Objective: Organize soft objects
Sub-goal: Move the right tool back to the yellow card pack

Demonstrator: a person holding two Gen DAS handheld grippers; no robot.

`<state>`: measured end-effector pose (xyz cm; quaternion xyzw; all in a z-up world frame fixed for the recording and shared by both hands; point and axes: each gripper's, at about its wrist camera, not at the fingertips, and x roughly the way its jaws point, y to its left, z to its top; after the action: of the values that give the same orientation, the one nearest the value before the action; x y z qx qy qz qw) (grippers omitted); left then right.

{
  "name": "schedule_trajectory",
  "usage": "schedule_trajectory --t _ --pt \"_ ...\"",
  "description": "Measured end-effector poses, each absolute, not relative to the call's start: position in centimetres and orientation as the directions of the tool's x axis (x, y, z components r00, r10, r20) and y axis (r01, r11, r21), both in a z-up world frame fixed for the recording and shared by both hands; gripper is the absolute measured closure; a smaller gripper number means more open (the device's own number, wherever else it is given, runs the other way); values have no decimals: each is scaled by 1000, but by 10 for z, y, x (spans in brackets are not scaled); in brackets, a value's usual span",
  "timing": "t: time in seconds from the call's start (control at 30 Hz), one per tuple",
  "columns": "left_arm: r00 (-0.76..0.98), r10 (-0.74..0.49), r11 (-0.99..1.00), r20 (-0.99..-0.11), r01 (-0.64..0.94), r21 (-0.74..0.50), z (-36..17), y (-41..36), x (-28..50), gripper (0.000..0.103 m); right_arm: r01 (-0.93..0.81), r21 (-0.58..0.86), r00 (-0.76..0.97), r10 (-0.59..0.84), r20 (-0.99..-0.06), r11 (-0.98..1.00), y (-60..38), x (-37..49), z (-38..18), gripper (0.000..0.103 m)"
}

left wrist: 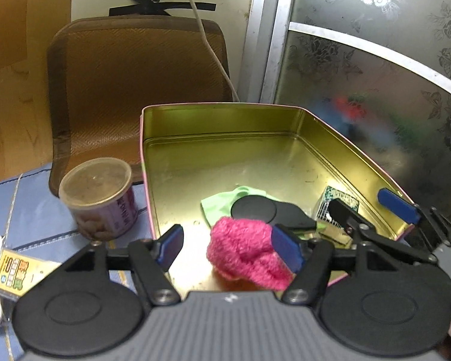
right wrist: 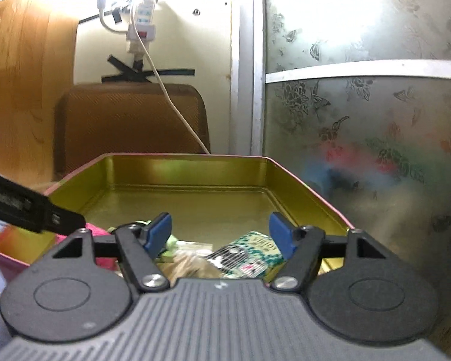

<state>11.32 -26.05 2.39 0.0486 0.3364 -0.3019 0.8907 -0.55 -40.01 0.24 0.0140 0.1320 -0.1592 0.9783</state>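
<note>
L gripper (left wrist: 227,248) nearest: fingers apart, pink knit piece (left wrist: 245,251) lying between them on the tin's near floor. Its right side sits against the right blue pad (left wrist: 286,251); left pad clear of it. No squeeze that I can see, so reads as let go, not held.

Risk 1: yarn looks fuzzy. If loops have caught on that pad or its black linkage, pulling the L gripper back would drag the piece over the tin's near rim and out onto the blue cloth (left wrist: 30,210) under it.

R gripper (right wrist: 219,234): fingers wide apart, nothing pinched. Below the gap, in the tin, a teal patterned packet (right wrist: 249,254) and a crinkly clear wrapper (right wrist: 186,263); can't tell if either touches a pad.

Risk 2: both grippers crowd the same near end of the gold tin (left wrist: 225,123). L view shows the R gripper's fingers over the right wall; R view shows a black part of the L tool cutting across at left. A careless withdrawal could knock one tool into the other, or hook the wall and shove or tip the tin.

Mid: light green cloth (left wrist: 222,203) partly under the R gripper's black disc; could get pulled along.

Further left, outside the tin: lidded can (left wrist: 97,198), close to the tin wall; a shoved tin would bump it.

Far: tin's back half bare. Brown cushion (left wrist: 135,69) behind.
</note>
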Motion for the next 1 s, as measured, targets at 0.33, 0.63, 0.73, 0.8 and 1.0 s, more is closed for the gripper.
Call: schedule_trajectory --t 0.33,0.63,0.73,0.8,1.0 --pt "653 -485 825 -582 563 -56 40 -221 73 43 176 120 963 -145 -229 977 -358 -22 16 75" --pt "716 -362 902 -597 431 -29 29 -150 69 43 12 120 971 17 -237 993 -300 -13 25 77" --pt "722 -322 922 -612 386 -30 21 -127 73 43 -49 106 964 75 -256 993 -278 -8 25 77" --pt "726 -295 935 -621 352 -34 15 -112 75 43 -86 100 955 110 -275 991 -266 -5 23 76" --pt "730 -232 962 -643 268 -42 -1 -70 79 43 -173 79 923 190 -334 982 -235 3 15 76"
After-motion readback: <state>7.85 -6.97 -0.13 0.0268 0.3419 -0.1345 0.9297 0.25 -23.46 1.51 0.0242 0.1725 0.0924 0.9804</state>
